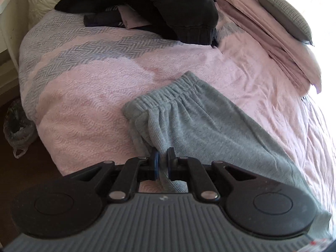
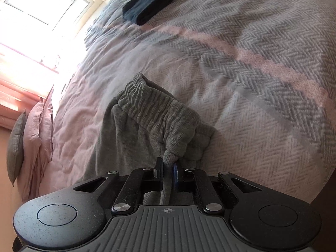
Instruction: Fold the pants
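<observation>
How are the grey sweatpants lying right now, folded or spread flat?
Partly folded, not flat: the grey sweatpants lie doubled lengthwise on the bedspread, with the elastic waistband bunched. Whether the legs are folded is out of view.

Both grippers looked the same: the left gripper (image 1: 163,157) and right gripper (image 2: 168,168) had black linkage arms with silver rivets, blue pads at the fingertips, round black discs either side, and a ribbed grey body behind.
</observation>
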Tool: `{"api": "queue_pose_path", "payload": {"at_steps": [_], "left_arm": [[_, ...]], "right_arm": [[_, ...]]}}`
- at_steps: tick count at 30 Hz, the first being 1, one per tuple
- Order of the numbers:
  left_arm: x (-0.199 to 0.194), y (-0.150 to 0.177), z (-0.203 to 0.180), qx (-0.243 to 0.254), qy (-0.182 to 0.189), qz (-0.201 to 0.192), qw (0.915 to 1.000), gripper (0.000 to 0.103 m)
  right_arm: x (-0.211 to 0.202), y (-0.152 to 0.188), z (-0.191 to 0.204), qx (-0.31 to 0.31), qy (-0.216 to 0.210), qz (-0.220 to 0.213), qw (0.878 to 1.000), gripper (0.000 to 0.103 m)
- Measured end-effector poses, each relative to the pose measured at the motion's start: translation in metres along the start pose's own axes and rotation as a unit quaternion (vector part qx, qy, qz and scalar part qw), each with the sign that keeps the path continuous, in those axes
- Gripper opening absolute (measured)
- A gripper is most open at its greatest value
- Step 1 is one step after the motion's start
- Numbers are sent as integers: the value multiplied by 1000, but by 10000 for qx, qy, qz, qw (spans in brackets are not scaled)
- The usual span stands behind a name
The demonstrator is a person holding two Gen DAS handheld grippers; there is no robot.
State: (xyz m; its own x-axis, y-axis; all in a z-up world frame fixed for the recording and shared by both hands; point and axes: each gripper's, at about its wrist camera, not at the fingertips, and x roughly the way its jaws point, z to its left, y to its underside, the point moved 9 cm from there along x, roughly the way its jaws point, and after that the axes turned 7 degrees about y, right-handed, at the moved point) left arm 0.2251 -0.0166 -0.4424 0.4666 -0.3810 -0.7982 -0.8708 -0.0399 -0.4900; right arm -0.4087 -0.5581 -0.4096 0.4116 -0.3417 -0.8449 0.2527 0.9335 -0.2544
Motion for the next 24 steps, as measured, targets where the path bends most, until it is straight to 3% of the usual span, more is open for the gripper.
{"api": "queue_pose_path", "payload": {"at_steps": [2, 6, 8, 10, 11, 13, 15, 17, 21, 24], "left_arm": [[0, -7, -5, 26, 48, 106, 9999, 6], [-6, -31, -30, 416, 439, -103, 9981, 5], [-28, -52, -51, 475, 914, -525, 9933, 5], [-60, -69, -69, 591, 1497, -1152, 9802, 6], [-69, -71, -69, 739, 1515, -1325, 9767, 6], [-58, -59, -50, 651, 1217, -1088, 9844, 6], [-27, -29, -26, 535, 724, -449, 9949, 7], [-1, -1, -8, 616, 185, 67, 9979, 6], [4, 3, -3, 498, 111, 8, 9987, 7], [-2, -7, -10, 731, 192, -94, 9971, 7]], "right_arm": [[-3, -4, 10, -92, -17, -47, 9999, 5], [-13, -16, 38, -150, -367, -185, 9990, 5], [-26, -23, 48, -95, -785, -367, 9962, 5], [-38, -28, 50, -66, -1055, -561, 9928, 5], [-41, -29, 46, -43, -1059, -596, 9926, 5], [-29, -24, 28, 46, -690, -404, 9968, 5], [-7, -11, 8, 83, -246, -98, 9996, 5], [9, -1, -4, 98, 112, 8, 9999, 5], [14, -1, -7, 248, 85, -25, 9997, 5], [7, -4, -1, 73, -66, -66, 9999, 5]]}}
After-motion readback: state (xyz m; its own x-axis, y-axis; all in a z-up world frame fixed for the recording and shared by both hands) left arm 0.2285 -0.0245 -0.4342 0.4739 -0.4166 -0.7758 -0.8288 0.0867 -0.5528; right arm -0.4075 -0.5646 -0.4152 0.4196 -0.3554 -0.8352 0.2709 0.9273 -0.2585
